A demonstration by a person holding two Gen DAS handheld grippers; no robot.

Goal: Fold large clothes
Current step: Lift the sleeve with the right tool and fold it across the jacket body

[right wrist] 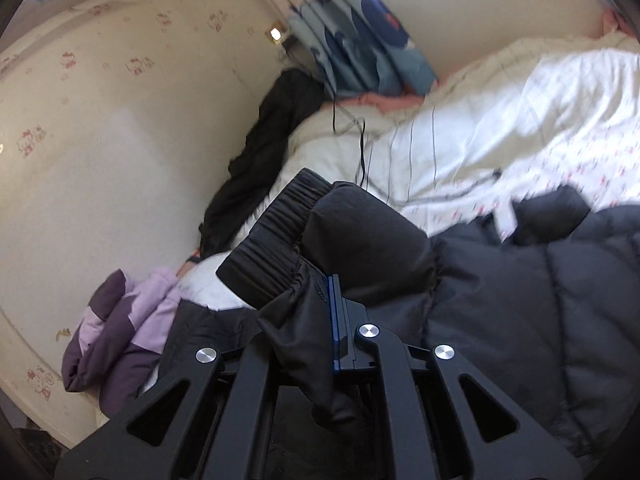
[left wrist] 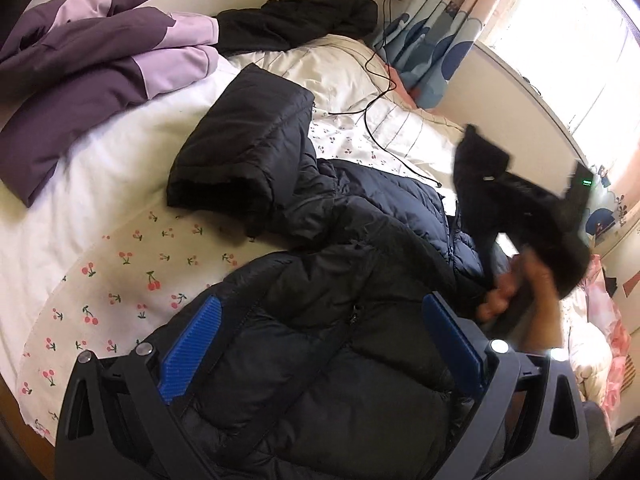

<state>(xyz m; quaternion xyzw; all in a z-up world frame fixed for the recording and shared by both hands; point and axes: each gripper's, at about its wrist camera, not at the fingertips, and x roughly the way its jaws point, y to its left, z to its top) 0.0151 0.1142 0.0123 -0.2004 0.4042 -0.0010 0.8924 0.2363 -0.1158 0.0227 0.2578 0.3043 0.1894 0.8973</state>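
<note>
We have the black puffer jacket spread on the bed, over the cherry-print sheet. Hood lies folded toward the pillow end.

Left gripper: blue pads spread wide, nothing pinched, hovering above the jacket's lower body.

Right gripper: jaws clamped tight on the sleeve fabric just behind the elastic cuff; the sleeve is lifted off the bed. In the left wrist view we see the right hand blurred at the jacket's right edge, with the gripper body and a green LED above it.

Other clothes are well apart from the jacket: purple-and-lilac jacket near the wall, a dark garment at the head of the bed. Black cable runs across the pillow. Patterned curtain by the window.
</note>
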